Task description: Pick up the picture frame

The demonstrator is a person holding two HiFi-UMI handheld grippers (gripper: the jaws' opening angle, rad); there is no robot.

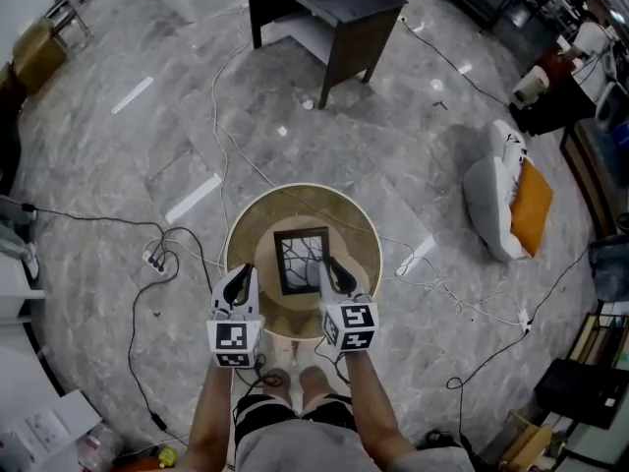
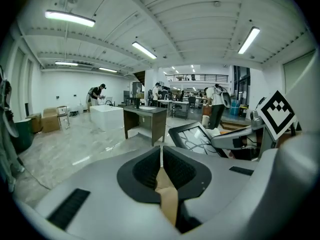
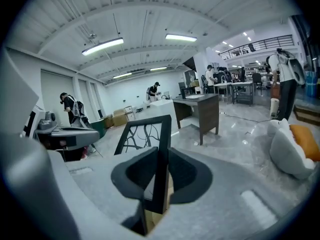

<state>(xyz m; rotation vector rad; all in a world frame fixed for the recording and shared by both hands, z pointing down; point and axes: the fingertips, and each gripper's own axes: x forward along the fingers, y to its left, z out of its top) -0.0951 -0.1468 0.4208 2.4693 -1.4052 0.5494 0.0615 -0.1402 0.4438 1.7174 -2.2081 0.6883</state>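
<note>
The picture frame [image 1: 302, 261], black with a branch pattern on its glass, hangs tilted above the round wooden table [image 1: 246, 236]. My right gripper [image 1: 337, 275] is shut on the frame's right edge; in the right gripper view the black frame [image 3: 145, 131] stands edge-on between the pads of this gripper [image 3: 161, 171]. My left gripper [image 1: 239, 285] hovers left of the frame, apart from it. In the left gripper view its jaws [image 2: 161, 156] are shut with nothing between them, and the frame [image 2: 192, 134] shows off to the right.
A dark desk [image 1: 334, 18] stands on the marble floor beyond the table. A white beanbag with an orange cushion [image 1: 506, 195] lies at the right. Cables [image 1: 162, 254] trail over the floor to the left. The person's legs are just below the table.
</note>
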